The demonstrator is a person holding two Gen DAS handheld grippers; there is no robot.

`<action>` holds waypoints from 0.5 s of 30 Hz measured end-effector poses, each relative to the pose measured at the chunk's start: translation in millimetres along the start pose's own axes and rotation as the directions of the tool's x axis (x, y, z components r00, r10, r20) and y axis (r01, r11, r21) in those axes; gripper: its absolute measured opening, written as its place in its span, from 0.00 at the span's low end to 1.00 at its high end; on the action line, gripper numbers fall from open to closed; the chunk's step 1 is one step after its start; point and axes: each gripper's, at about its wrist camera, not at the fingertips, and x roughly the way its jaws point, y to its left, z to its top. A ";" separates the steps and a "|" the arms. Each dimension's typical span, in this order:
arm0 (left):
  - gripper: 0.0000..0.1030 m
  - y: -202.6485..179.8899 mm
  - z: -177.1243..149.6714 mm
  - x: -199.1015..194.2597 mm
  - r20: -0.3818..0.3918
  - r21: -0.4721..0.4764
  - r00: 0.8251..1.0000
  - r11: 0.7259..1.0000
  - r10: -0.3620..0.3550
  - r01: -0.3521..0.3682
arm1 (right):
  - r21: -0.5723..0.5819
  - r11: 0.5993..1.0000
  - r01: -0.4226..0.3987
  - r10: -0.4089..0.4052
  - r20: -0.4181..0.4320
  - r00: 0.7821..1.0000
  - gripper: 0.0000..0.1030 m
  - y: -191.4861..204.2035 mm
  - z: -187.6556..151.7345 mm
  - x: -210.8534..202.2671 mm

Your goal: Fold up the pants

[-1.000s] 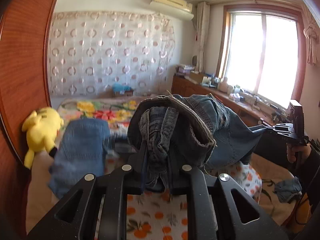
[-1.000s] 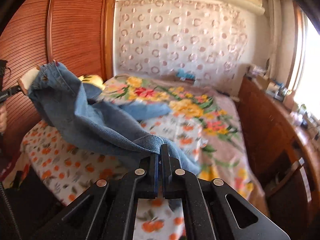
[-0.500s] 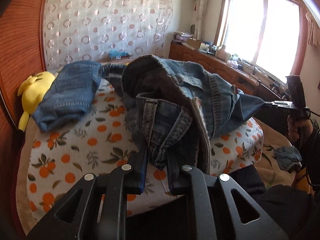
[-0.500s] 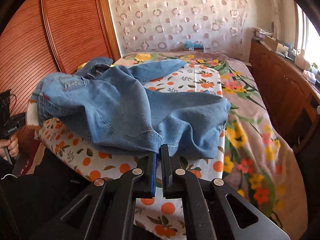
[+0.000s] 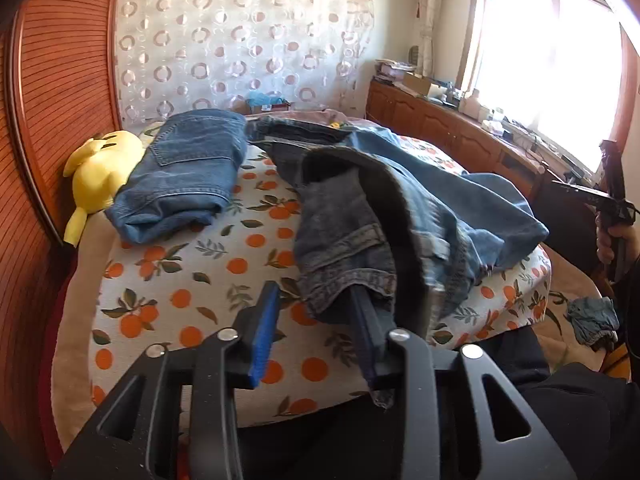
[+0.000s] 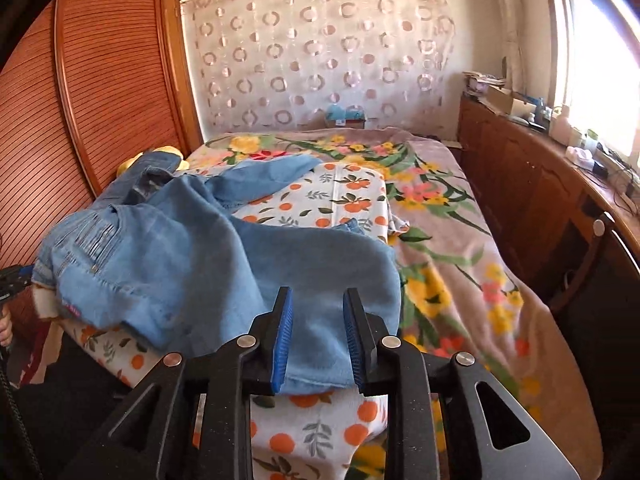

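Observation:
A pair of light blue jeans [image 6: 192,256] lies crumpled on the orange-print cloth [image 5: 192,264] at the bed's near end. My left gripper [image 5: 316,320] is at the waistband [image 5: 344,252] with its jaws opening. The denim hangs over the right finger only, and the left pad [image 5: 264,328] is bare. My right gripper [image 6: 319,320] is at the other end with its jaws opening too. The leg hem [image 6: 316,364] lies loose between its pads. In the left wrist view the right gripper [image 5: 608,200] shows at the far right, held by a hand.
A second pair of jeans [image 5: 184,168] lies folded at the cloth's far left, beside a yellow plush toy [image 5: 100,168]. A flowered blanket [image 6: 452,264] covers the bed. A wooden wardrobe [image 6: 100,92] stands left, a low wooden cabinet [image 6: 532,176] right. A blue rag [image 5: 592,316] lies on the floor.
Both grippers came down and laid the held-up jeans on the cloth. Both jaws, shut on the denim before, have parted.

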 end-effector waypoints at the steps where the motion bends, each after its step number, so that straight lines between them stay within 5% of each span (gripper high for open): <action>1: 0.43 3.0 0.0 -0.6 0.003 -0.005 1.000 1.000 -0.001 0.001 | 0.006 1.000 0.002 -0.002 0.000 1.000 0.26 3.2 1.1 5.5; 15: 0.47 14.1 4.0 10.8 0.008 -0.050 1.000 0.998 -0.026 0.026 | -0.002 0.999 -0.039 0.039 0.006 0.999 0.36 45.9 20.5 84.8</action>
